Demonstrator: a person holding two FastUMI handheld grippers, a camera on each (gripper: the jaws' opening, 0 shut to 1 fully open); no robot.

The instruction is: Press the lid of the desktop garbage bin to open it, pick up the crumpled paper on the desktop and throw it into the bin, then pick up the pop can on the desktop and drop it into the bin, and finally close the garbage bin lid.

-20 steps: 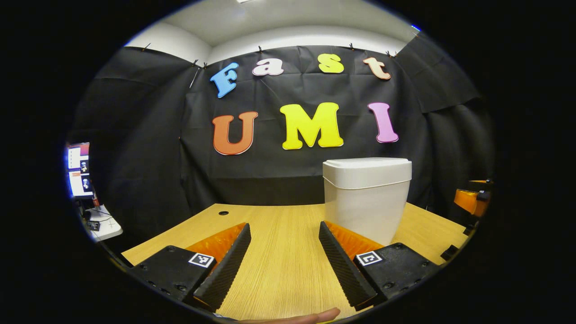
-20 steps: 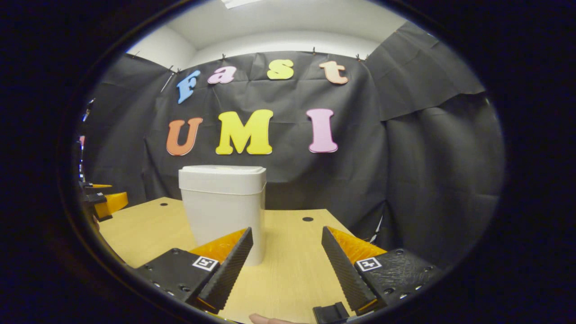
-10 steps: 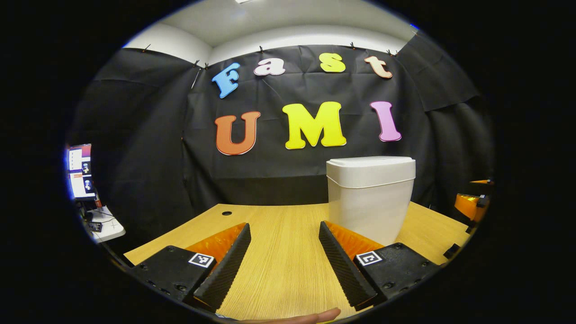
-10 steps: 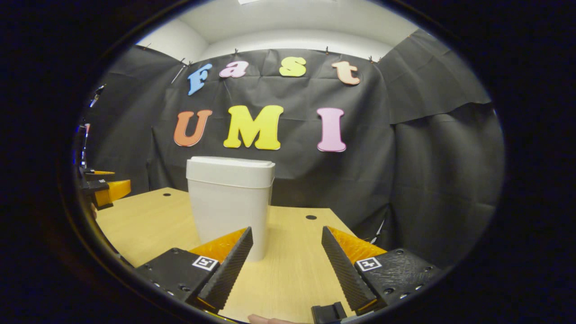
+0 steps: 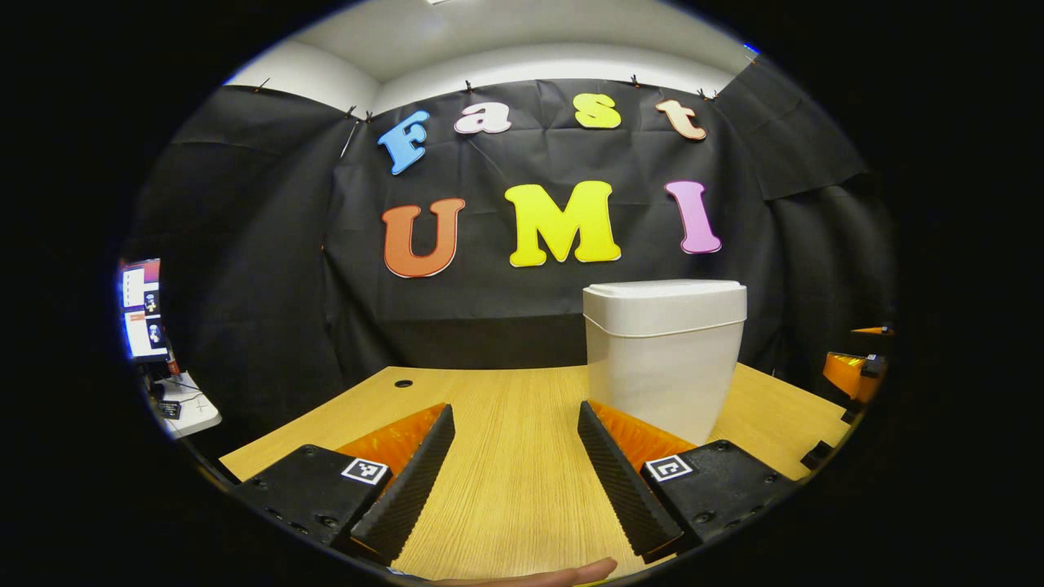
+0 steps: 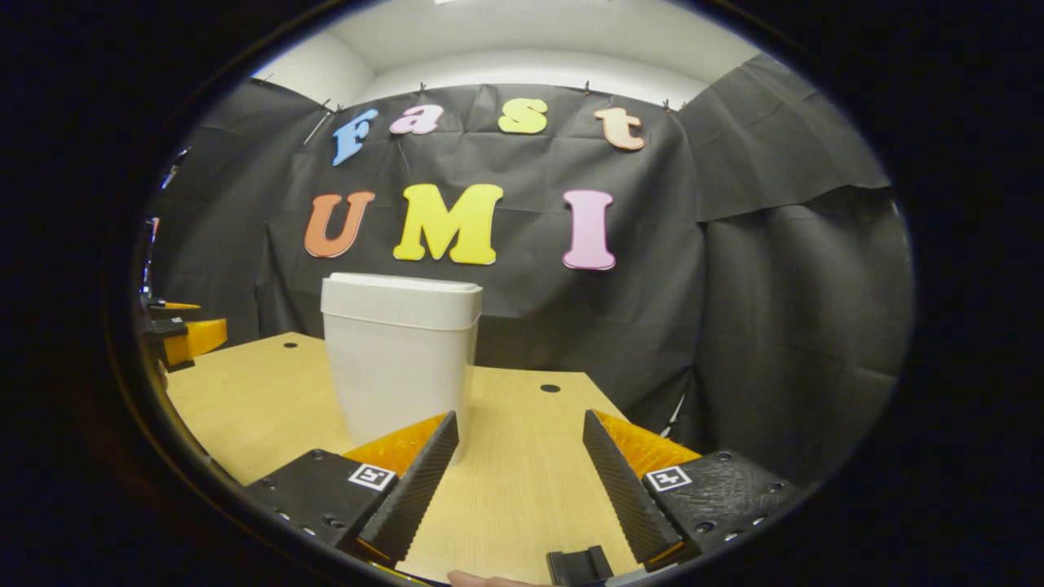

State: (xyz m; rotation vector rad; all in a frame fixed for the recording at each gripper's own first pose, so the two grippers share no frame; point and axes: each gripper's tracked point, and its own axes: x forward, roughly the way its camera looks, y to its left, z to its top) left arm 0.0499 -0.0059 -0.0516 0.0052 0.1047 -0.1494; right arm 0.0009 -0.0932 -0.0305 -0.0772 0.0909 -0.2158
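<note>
Lid (image 5: 662, 288) of the white plastic desktop bin (image 5: 659, 367) is seen shut, the bin standing toward the far edge of the pale wooden desktop (image 5: 514, 456). Left gripper (image 5: 515, 469) and right gripper (image 6: 519, 473) are held with fingers spread, empty. Since a second ago the views have shifted only slightly; pressing the lid probably remains undone.

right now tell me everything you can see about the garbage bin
The garbage bin is a white, smooth, plastic-looking tub that narrows toward its base, with a broader flat lid shut on top. It stands upright on the wooden desk, before the black cloth wall. Nothing touches it; both claws are open, short of it.
</note>
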